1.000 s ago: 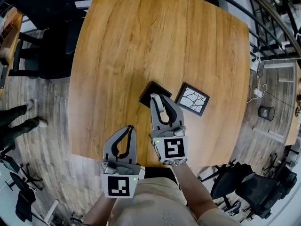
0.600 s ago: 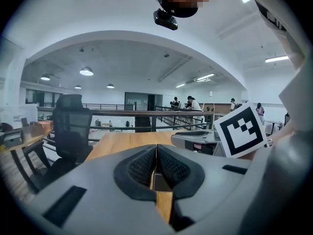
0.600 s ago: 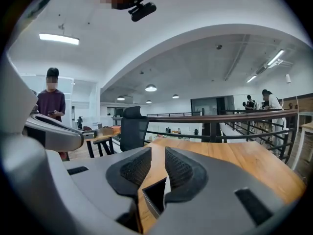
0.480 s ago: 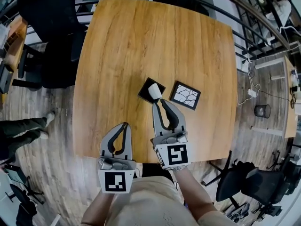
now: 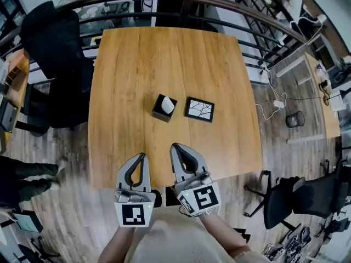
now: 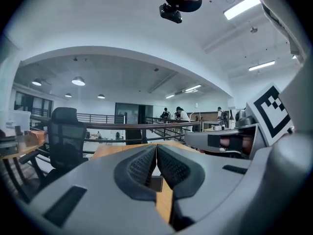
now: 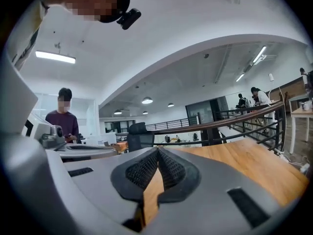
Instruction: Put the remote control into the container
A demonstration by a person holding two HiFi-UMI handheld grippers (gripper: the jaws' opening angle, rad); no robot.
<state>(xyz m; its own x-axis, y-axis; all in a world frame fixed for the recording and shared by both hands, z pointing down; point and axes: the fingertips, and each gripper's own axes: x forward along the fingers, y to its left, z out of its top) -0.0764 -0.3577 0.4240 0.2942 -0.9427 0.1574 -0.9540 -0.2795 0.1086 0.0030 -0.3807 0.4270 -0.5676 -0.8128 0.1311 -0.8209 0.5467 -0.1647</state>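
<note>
— Well, head view first: which step?
— Seemingly the last. White remote control [image 5: 168, 106] already lying in the black container [image 5: 160, 113], mid-frame on the table [image 5: 137, 64], just beside a framed tile [image 5: 199, 109]. Left gripper [image 5: 141, 156] and right gripper [image 5: 174, 146] low in the frame by the table's near edge, well apart from the container.
— Left gripper view?
— Jaws pressed together at centre frame, nothing between them; only tabletop and office beyond.
— Right gripper view?
— Same again: pads meeting, empty, bare wood ahead.
— Next move?
— Probably none beyond resting; at most a check that the remote sits fully inside.
— Different from before?
— Yes. A second ago, right gripper tips right at the container; half a second ago, just short of it, remote already inside. Now drawn back toward the body, left gripper roughly as before.
</note>
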